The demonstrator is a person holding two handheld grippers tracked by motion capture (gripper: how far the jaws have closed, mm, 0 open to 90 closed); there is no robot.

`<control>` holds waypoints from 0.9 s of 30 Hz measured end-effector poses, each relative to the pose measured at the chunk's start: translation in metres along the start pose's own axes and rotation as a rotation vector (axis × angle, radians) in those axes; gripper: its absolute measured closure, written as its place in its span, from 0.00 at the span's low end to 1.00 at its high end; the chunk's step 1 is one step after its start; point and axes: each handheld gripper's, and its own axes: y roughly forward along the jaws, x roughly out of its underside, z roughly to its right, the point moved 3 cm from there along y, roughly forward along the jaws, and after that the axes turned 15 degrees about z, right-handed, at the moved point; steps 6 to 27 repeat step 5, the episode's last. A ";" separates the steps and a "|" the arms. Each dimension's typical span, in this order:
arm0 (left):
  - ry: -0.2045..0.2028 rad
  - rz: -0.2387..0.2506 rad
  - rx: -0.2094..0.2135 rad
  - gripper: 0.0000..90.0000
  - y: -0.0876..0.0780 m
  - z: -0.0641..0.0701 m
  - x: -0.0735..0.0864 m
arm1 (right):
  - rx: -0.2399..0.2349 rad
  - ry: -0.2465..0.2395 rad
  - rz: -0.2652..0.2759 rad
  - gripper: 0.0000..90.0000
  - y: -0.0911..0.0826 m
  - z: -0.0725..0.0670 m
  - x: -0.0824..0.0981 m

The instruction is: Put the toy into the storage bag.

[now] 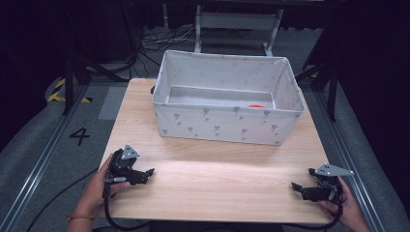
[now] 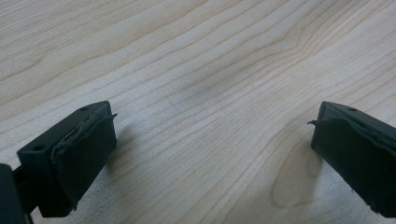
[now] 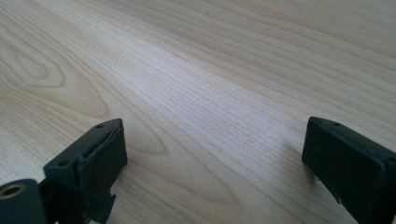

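Observation:
A person's two hands rest at the near edge of a light wooden table (image 1: 217,179), each with a black gripper. My left gripper (image 1: 151,172) lies at the near left and points right toward the table's middle. In the left gripper view its pads (image 2: 86,154) stand wide apart over bare wood, so my left gripper (image 2: 212,154) is open. My right gripper (image 1: 293,186) sits at the near right and points left. Its pads (image 3: 100,163) are also far apart with nothing between them, so my right gripper (image 3: 215,163) is open.
A white fabric bin (image 1: 227,123) with small grey prints stands on the far half of the table, its top open. A small orange thing (image 1: 256,105) lies on its floor at the right. Dark floor, cables and stands surround the table.

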 end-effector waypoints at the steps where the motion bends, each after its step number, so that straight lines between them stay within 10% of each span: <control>1: 0.000 -0.001 0.001 0.00 0.000 0.000 0.000 | 0.000 0.000 0.000 0.08 0.000 0.000 0.000; 27: 0.000 -0.002 0.002 0.00 0.000 0.000 0.000 | 0.000 0.001 0.000 0.08 0.000 0.000 0.000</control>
